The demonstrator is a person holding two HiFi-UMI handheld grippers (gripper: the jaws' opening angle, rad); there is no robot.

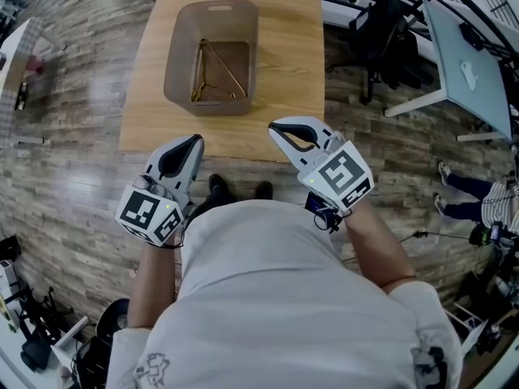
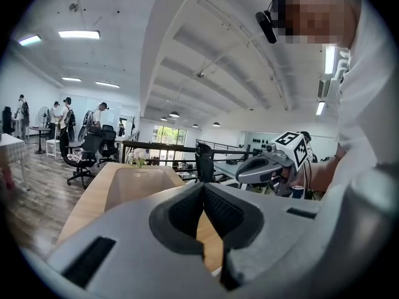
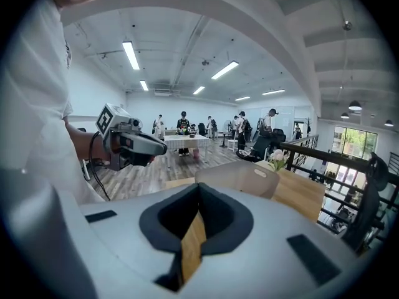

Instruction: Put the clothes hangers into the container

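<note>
Wood-plank floor (image 1: 73, 136) runs through an open office, with a desk (image 1: 466, 59) and a chair (image 1: 381, 23) off at 2 o'clock in the head view. On the floor stands a long wooden surface (image 1: 288, 47), reaching from the middle of the view toward 12 o'clock. At 12 o'clock on it sits the container (image 1: 174, 67), a translucent brown tub. The hangers (image 1: 217, 73) lie inside on its bottom, a few thin gold-coloured ones overlapping. None shows on the bare wood, so I judge the task done or nearly so.

Both claws are held off the surface's near edge, close to the person's chest, which suits hands with nothing to carry. The left claw (image 1: 196, 139), at the container's 6 o'clock, points toward it. Its pads are pressed together at the tips with nothing between them; only wood shows through the hollow behind. The right claw (image 1: 274, 126), at the container's 5 o'clock, is likewise pressed together and empty.
</note>
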